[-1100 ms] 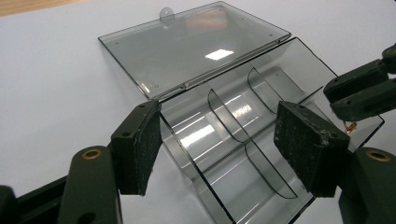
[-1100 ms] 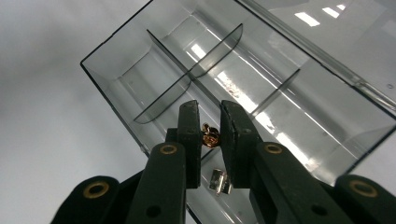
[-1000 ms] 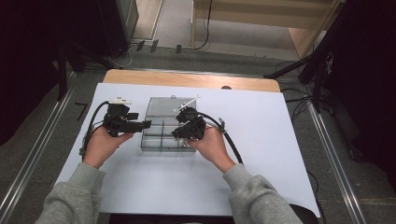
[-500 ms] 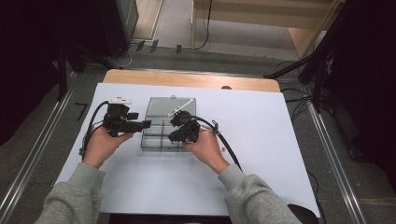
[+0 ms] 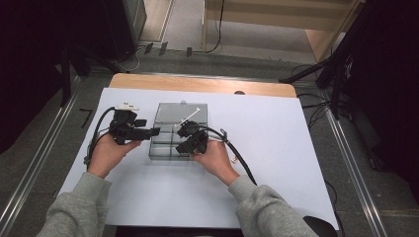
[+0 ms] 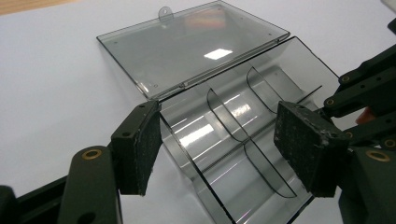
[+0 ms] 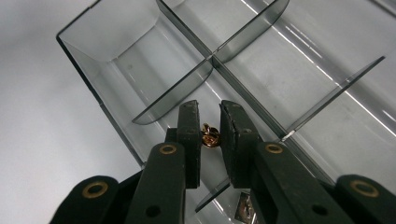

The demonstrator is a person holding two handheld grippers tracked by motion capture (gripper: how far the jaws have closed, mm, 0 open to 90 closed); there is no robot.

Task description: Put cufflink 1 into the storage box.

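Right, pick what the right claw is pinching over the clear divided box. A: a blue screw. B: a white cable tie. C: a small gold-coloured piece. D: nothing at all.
C: in the right gripper view the right claw is closed on a small gold-coloured piece, above the clear divided box.

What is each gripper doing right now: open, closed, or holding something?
Left gripper: open around a corner of the clear plastic compartment box.
Right gripper: closed on a small gold-coloured metal piece.

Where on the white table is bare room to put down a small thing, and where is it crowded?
Free: the white table right of the clear smoky plastic divider box, and the strip between box and near edge. Crowded: around the box, where the left gripper straddles its corner and the right gripper holds a small gold piece over it.
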